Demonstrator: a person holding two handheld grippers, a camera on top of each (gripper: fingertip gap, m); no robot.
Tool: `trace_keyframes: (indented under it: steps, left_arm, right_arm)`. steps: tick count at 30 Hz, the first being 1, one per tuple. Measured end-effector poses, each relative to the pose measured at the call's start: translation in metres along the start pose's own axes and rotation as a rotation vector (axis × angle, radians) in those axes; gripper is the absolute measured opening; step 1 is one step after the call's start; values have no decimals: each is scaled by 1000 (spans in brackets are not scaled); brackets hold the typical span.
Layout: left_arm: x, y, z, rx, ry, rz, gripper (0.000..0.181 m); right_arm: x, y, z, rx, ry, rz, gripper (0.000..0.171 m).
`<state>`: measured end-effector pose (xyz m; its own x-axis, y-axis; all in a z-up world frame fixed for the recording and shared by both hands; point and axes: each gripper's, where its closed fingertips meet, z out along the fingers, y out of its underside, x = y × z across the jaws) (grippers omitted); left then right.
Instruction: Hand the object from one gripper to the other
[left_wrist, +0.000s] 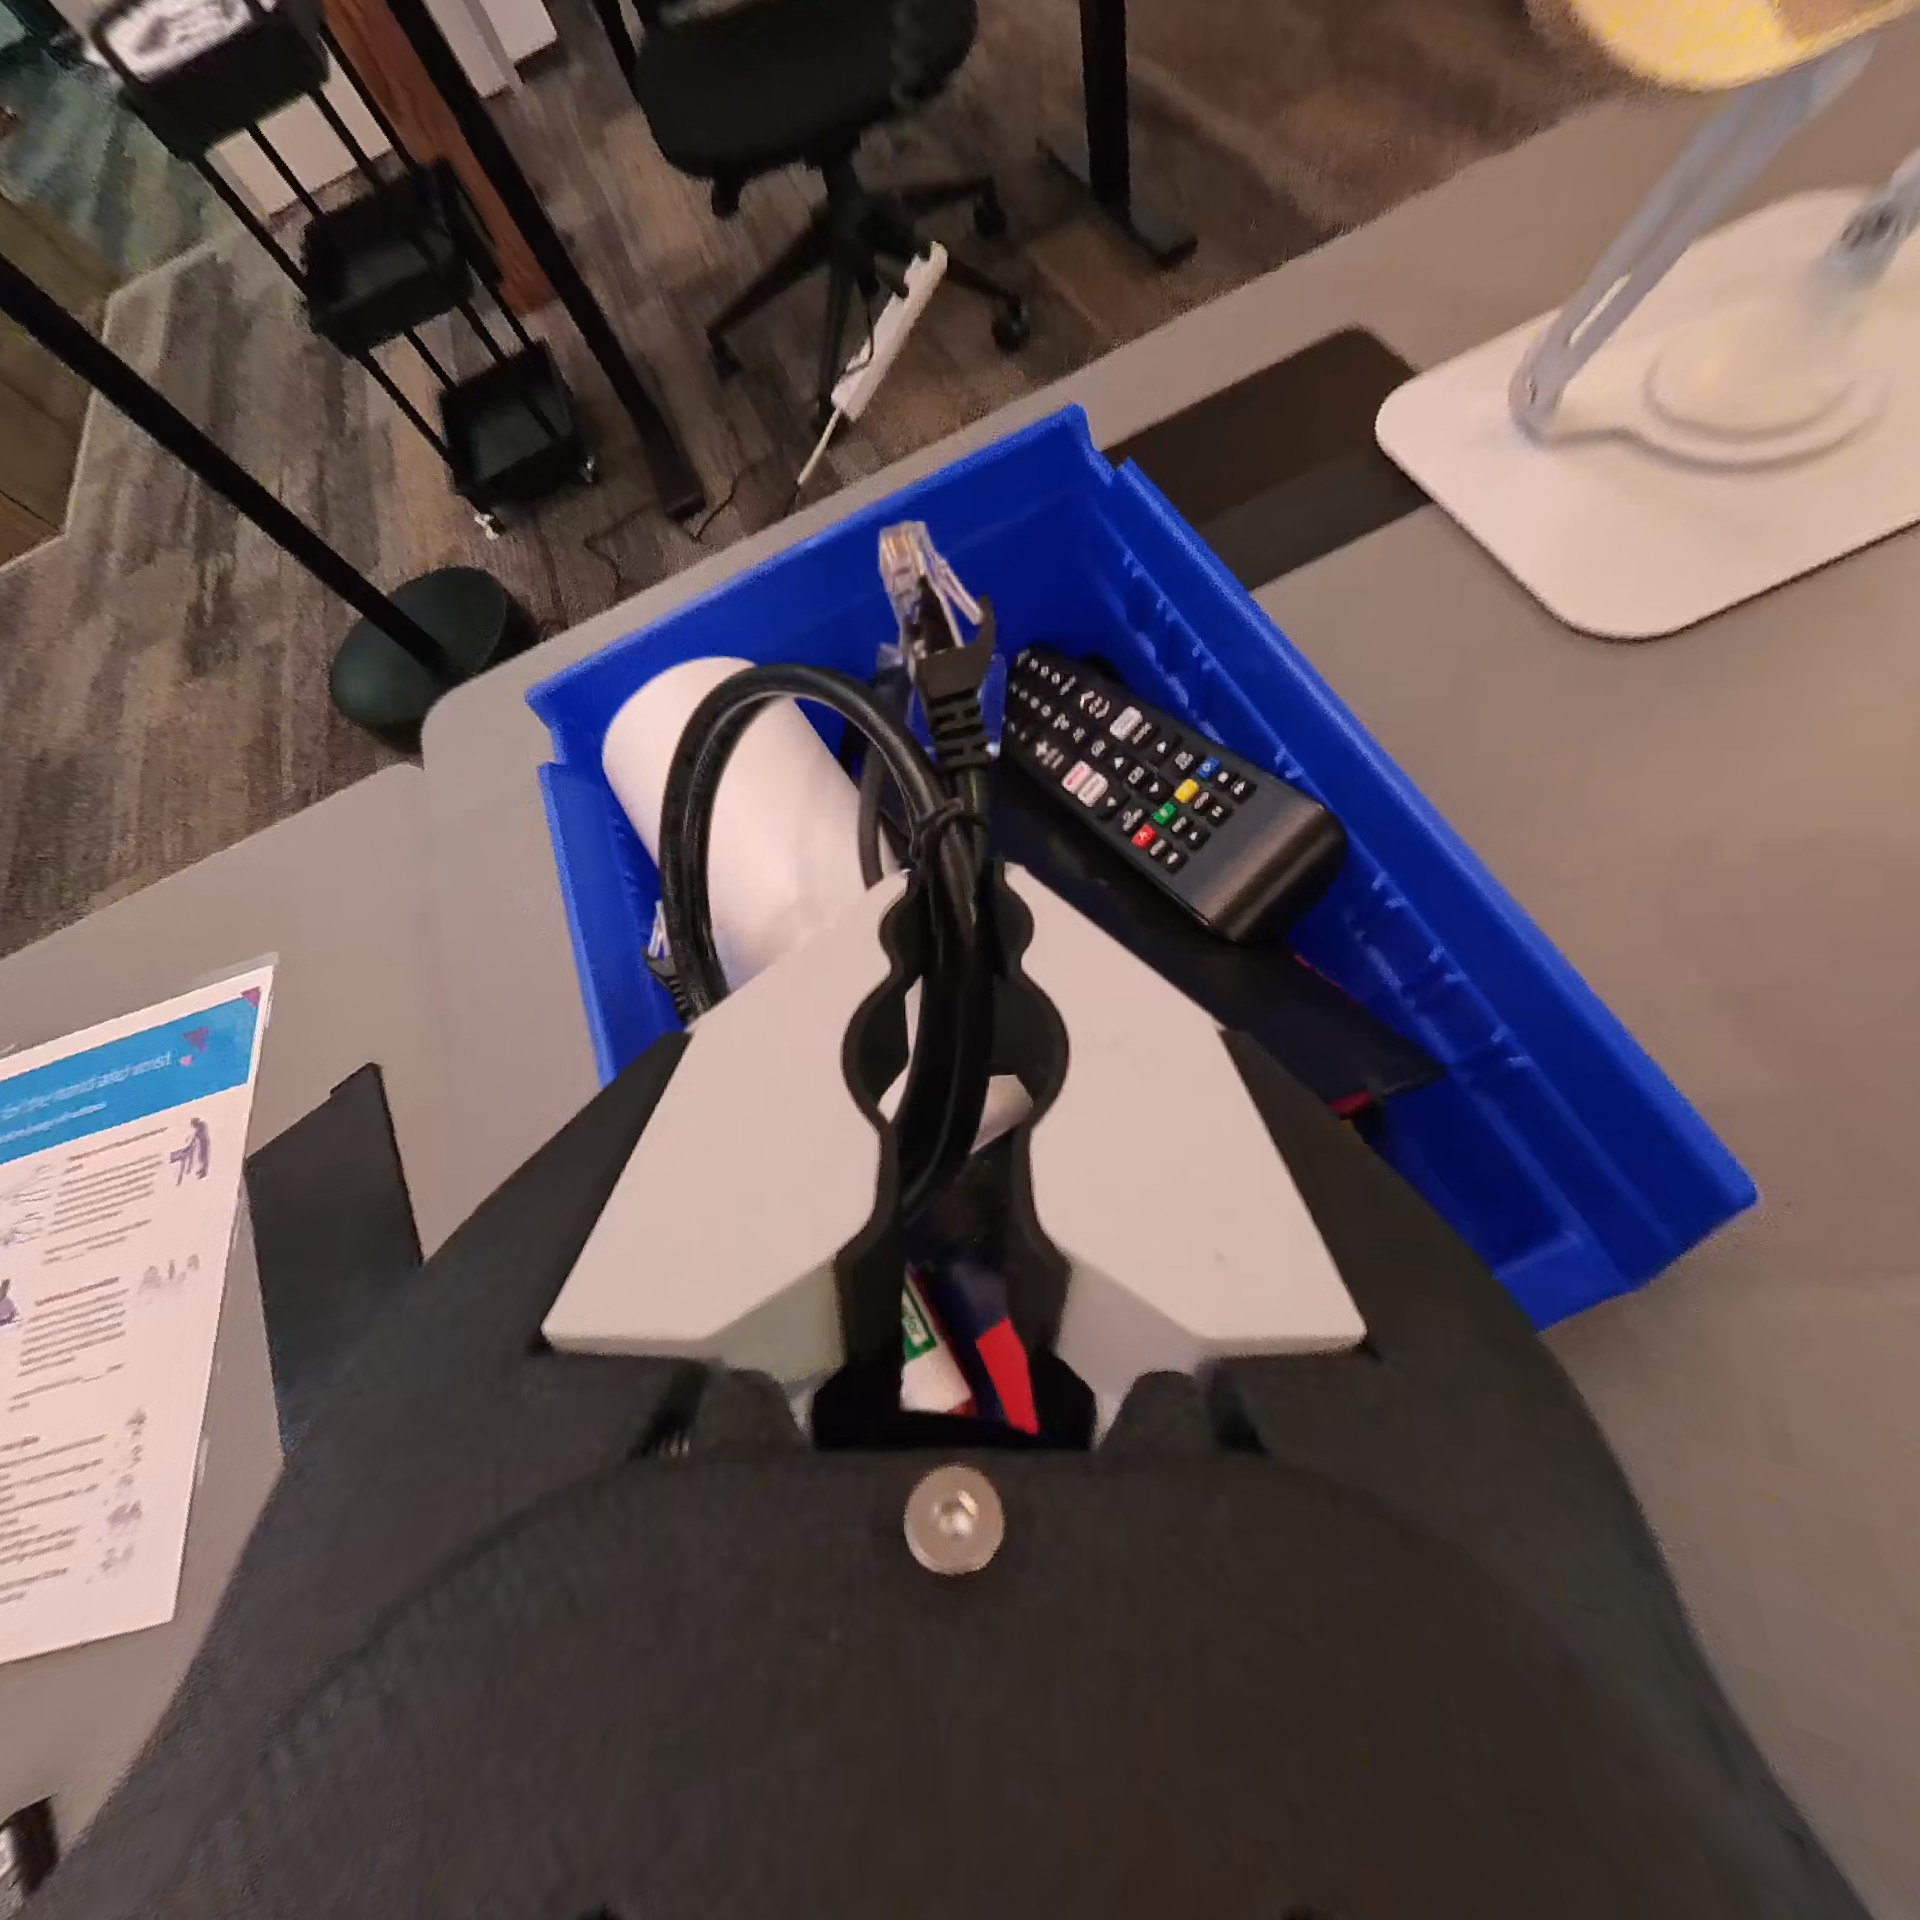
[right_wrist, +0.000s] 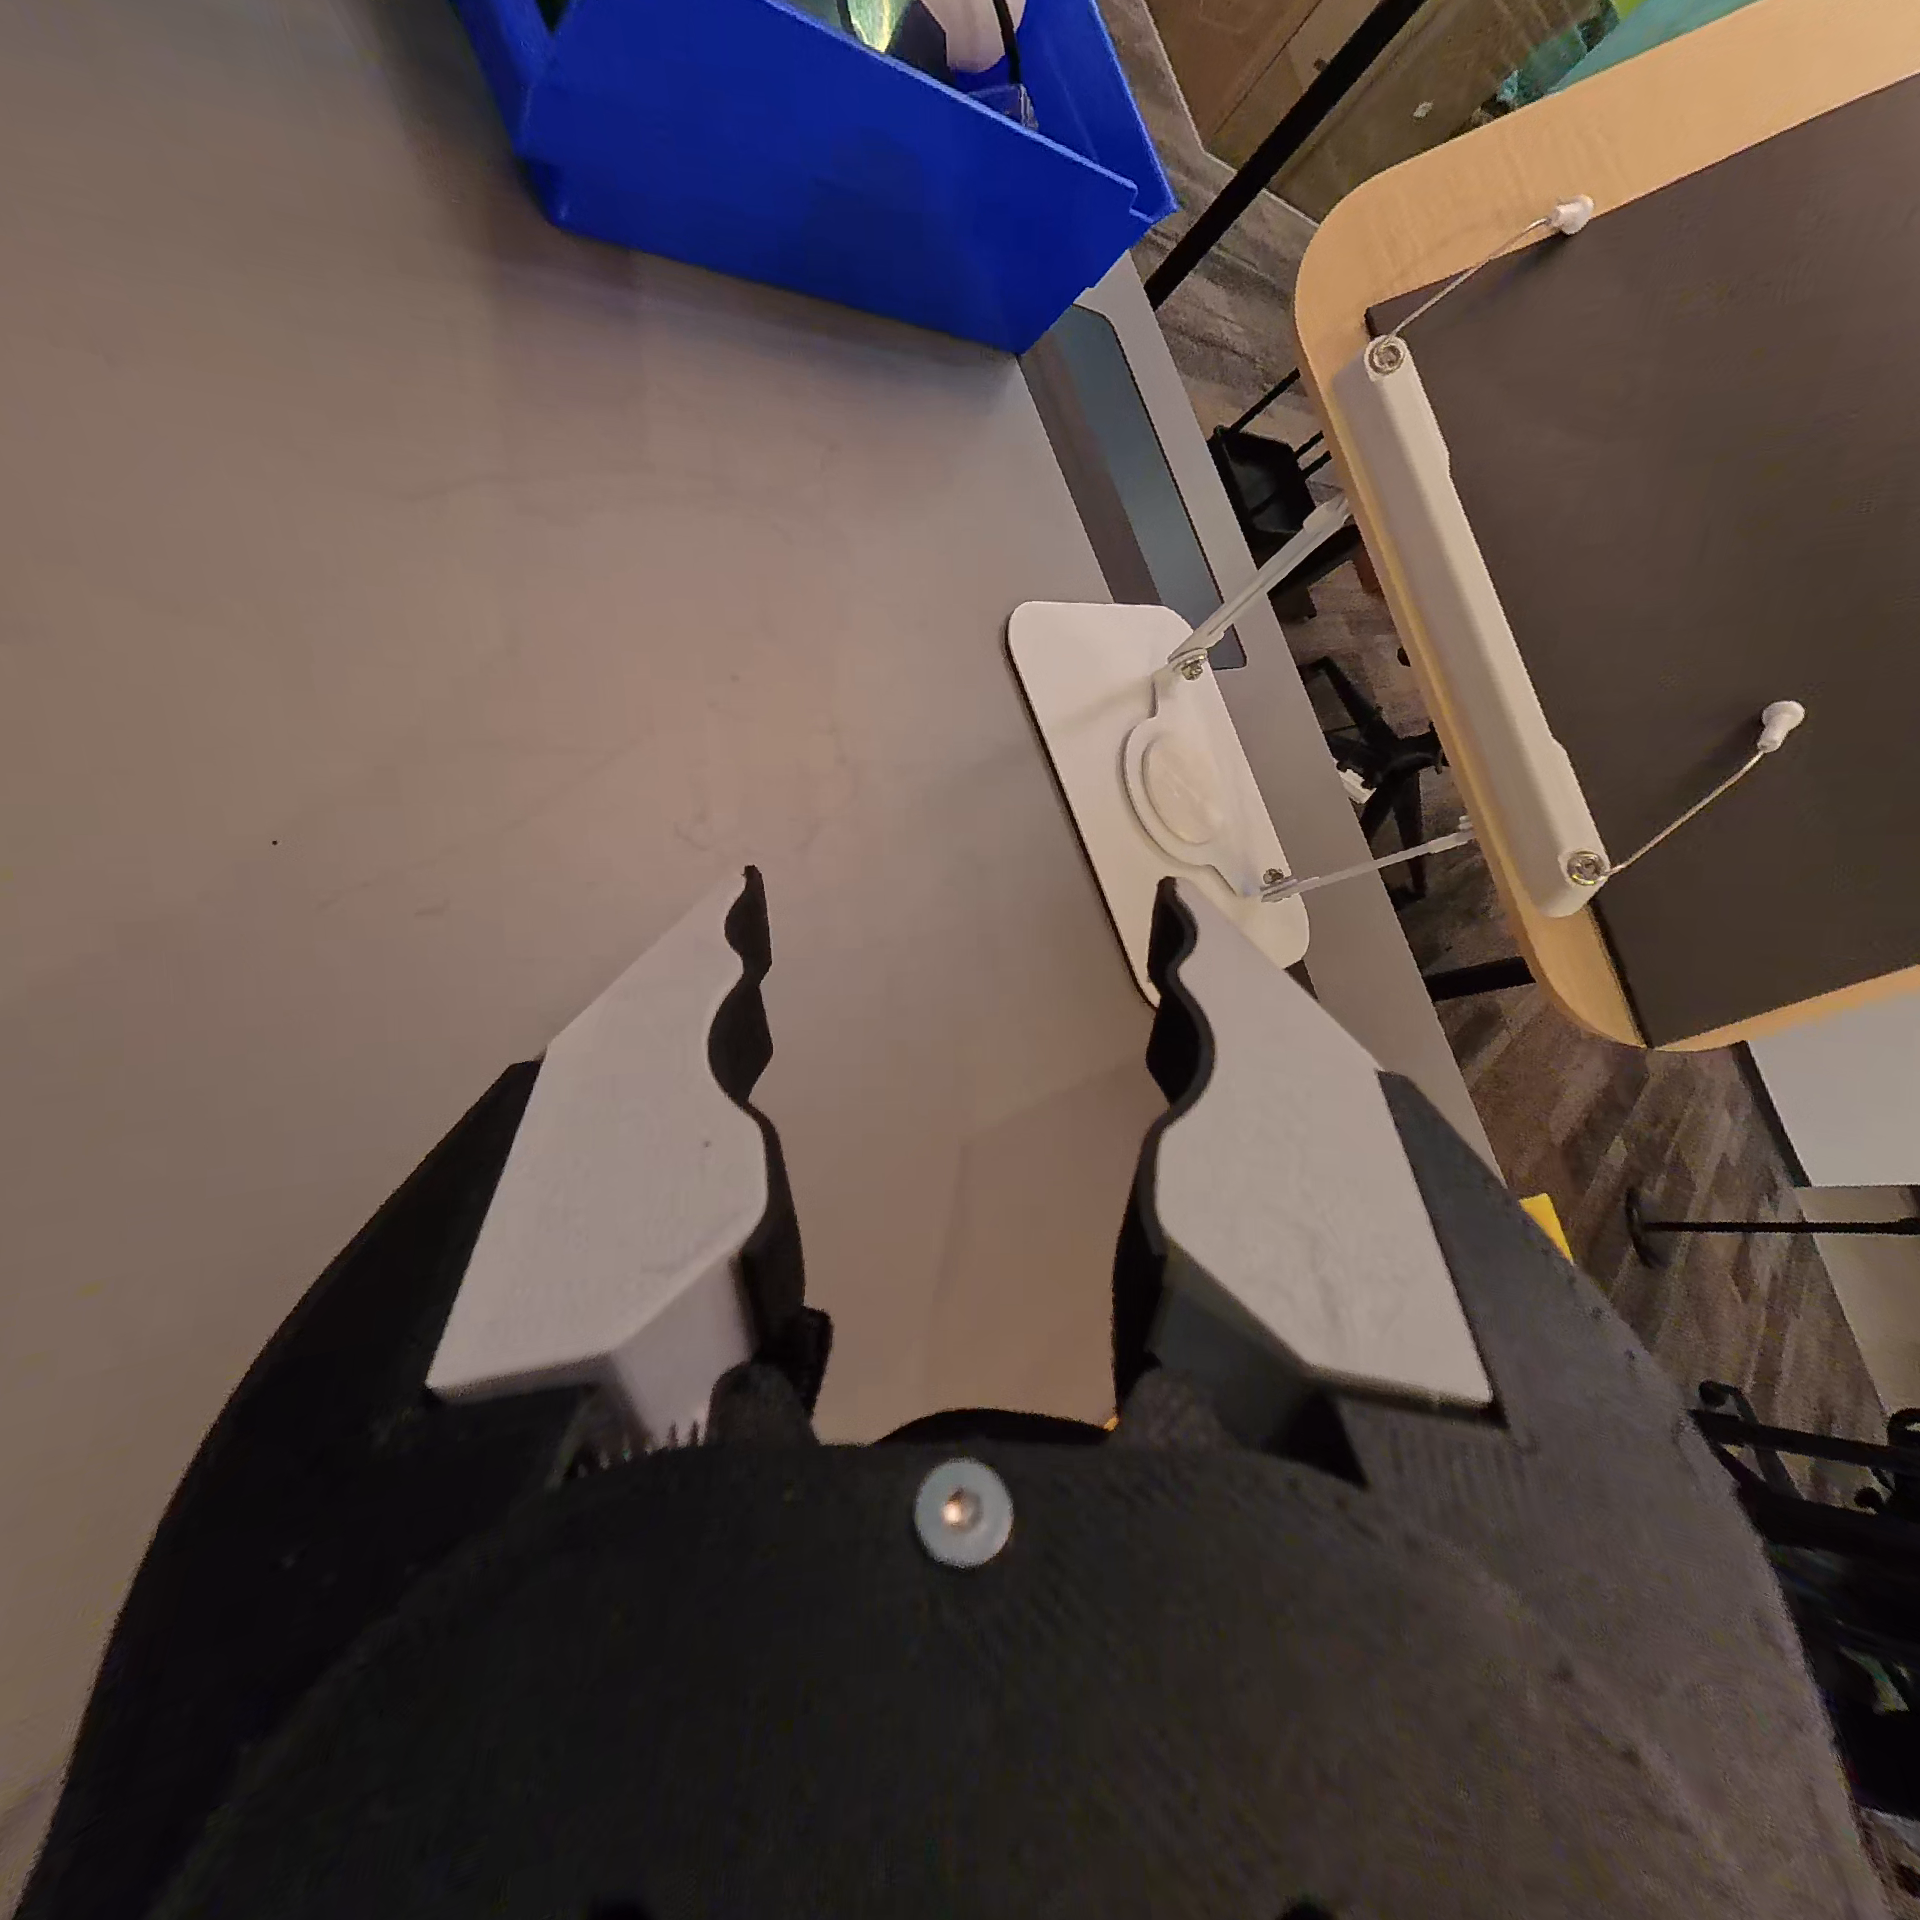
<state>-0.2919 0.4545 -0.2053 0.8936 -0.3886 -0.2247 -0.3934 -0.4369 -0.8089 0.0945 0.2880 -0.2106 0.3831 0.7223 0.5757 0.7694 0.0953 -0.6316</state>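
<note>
In the left wrist view my left gripper (left_wrist: 961, 894) is shut on a coiled black network cable (left_wrist: 717, 790) with a clear plug (left_wrist: 914, 566) sticking up past the fingertips. It holds the cable over a blue bin (left_wrist: 1455, 935). In the right wrist view my right gripper (right_wrist: 961, 883) is open and empty, above the bare grey table (right_wrist: 416, 675). The blue bin (right_wrist: 831, 177) lies far ahead of it at the top. The left gripper does not show in the right wrist view.
The bin holds a white roll (left_wrist: 769, 821) and a black remote control (left_wrist: 1164, 790). A white stand base (left_wrist: 1662, 447) sits right of the bin; it also shows in the right wrist view (right_wrist: 1091, 717). A printed sheet (left_wrist: 104, 1299) lies left. The table edge (right_wrist: 1174, 582) runs right. The grippers' ends are close to 45 cm from one another. To reach the white stand base (left_wrist: 1662, 447) in a straight line is about 30 cm for my right fingers, about 35 cm for my left. The right camera catches it too, in the right wrist view (right_wrist: 1144, 732).
</note>
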Motion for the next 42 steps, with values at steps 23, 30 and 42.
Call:
trace_keyframes:
  steps: [23,30,42]
  left_arm:
    - [218,-114,-195,537,941,-109,9]
    - [265,-116,-212,536,1089,-94,9]
    - [305,-106,-220,490,1216,-82,10]
  right_arm:
    - [40,-152,-34,268,221,-167,62]
    - [36,-180,-20,238,327,-366,56]
    - [38,-178,-28,294,388,-309,4]
